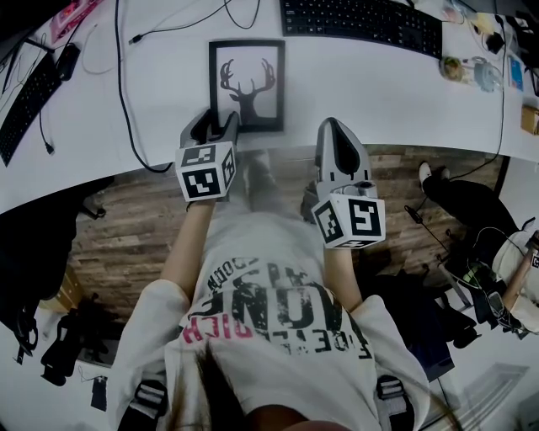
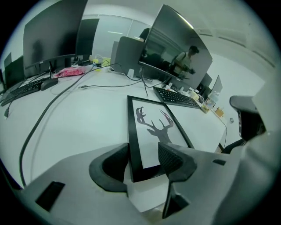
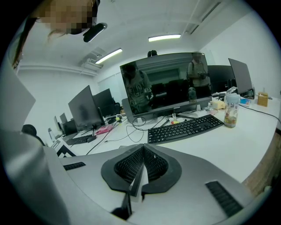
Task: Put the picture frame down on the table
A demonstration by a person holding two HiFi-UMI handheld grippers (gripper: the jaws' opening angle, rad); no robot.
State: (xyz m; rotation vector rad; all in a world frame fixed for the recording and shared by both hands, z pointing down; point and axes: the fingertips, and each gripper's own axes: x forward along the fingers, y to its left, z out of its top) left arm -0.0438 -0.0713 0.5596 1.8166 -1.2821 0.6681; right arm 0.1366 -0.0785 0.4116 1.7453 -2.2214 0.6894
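Observation:
The black picture frame (image 1: 247, 84) with a deer-head silhouette lies flat on the white table (image 1: 370, 93), near its front edge. My left gripper (image 1: 217, 128) sits at the frame's near left corner. In the left gripper view the frame (image 2: 153, 125) runs between the open jaws of that gripper (image 2: 142, 160); the left pad is beside the frame's outer edge and the right pad stands over the picture, without pressing it. My right gripper (image 1: 337, 141) hovers at the table's edge, to the right of the frame. In its own view the right gripper (image 3: 142, 165) is shut with nothing in it.
A black keyboard (image 1: 362, 23) lies behind the frame, another keyboard (image 1: 25, 97) at the far left. A black cable (image 1: 126, 101) runs down the table left of the frame. A jar (image 1: 461, 69) stands far right. A large monitor (image 3: 169, 85) is beyond the keyboard.

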